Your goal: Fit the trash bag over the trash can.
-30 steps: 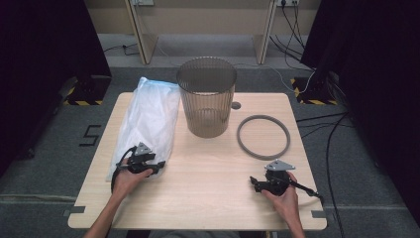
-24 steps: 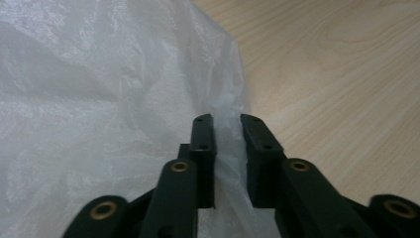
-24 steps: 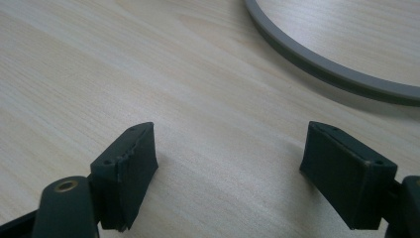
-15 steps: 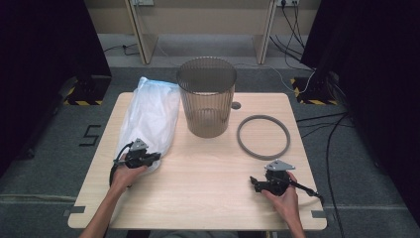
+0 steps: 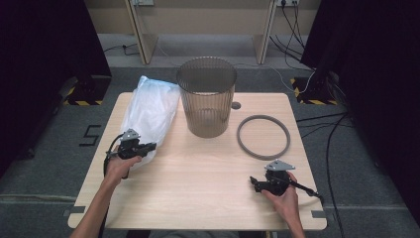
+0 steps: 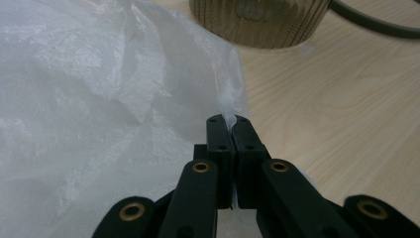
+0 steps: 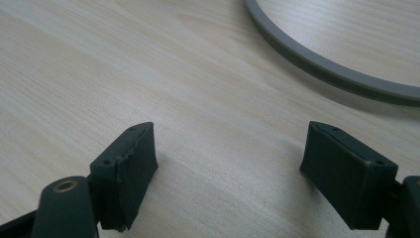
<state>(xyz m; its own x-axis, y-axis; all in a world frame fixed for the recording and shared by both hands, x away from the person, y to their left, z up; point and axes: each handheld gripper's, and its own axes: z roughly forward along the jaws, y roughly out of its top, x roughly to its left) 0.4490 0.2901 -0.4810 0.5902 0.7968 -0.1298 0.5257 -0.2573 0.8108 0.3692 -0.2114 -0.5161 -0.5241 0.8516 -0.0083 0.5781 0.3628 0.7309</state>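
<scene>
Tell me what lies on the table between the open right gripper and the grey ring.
Nothing: the high view shows bare pale wood table between the right gripper and the grey ring; the right gripper view agrees.

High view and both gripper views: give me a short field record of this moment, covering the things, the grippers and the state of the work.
surface: wooden table
bag: translucent white plastic bag, lying left of the bin
bin: ribbed grey wastebasket, upright, no liner in it
ring: grey ring, flat on the table, right of the bin
left gripper: shut on the bag's edge
right gripper: open, nothing between its jaws, near the ring
</scene>
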